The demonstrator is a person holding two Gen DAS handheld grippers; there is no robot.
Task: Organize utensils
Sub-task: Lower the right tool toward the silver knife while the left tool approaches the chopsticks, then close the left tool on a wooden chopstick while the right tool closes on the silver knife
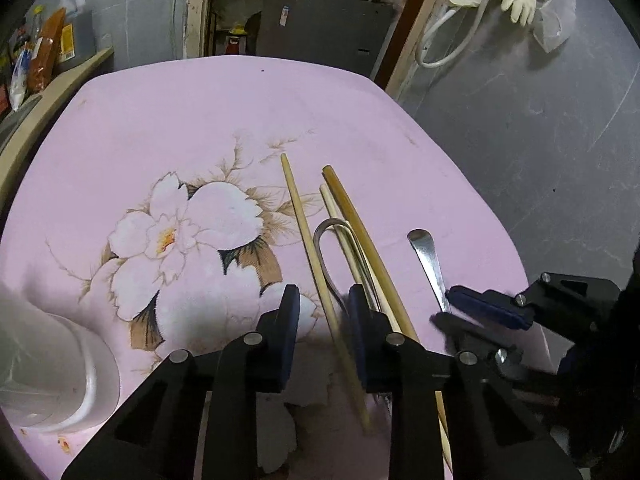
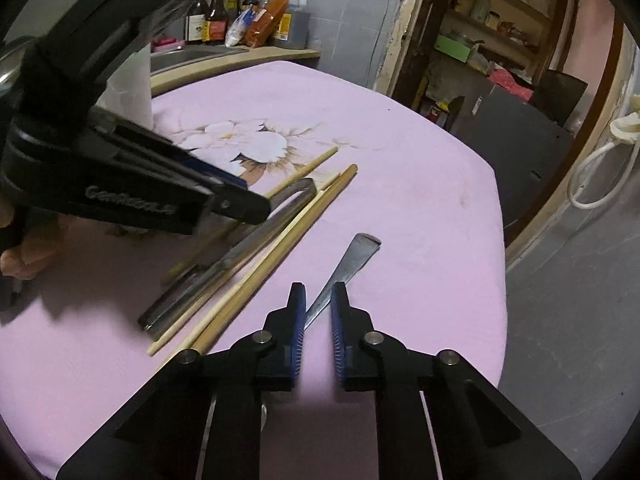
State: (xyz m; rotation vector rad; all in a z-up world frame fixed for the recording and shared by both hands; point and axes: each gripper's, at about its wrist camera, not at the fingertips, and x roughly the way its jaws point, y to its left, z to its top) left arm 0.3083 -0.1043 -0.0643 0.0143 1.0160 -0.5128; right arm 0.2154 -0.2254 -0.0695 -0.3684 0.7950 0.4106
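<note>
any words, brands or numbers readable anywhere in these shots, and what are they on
"GenRobot.ai", roughly: pale, blurred lettering on the side of the left gripper in the right wrist view; only partly legible.
Labels on the sauce bottles by the sink: too small to read.
Print on the orange packet beside them: too blurred to read.
Small sticker on the dark panel behind the table: unreadable.
Nothing else carries text.

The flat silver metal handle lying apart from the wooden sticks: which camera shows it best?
The right wrist view. There the flat silver metal handle runs up between the right gripper's blue pads, its squared end clear. The left wrist view shows the handle smaller, off to the side, its lower part hidden.
</note>
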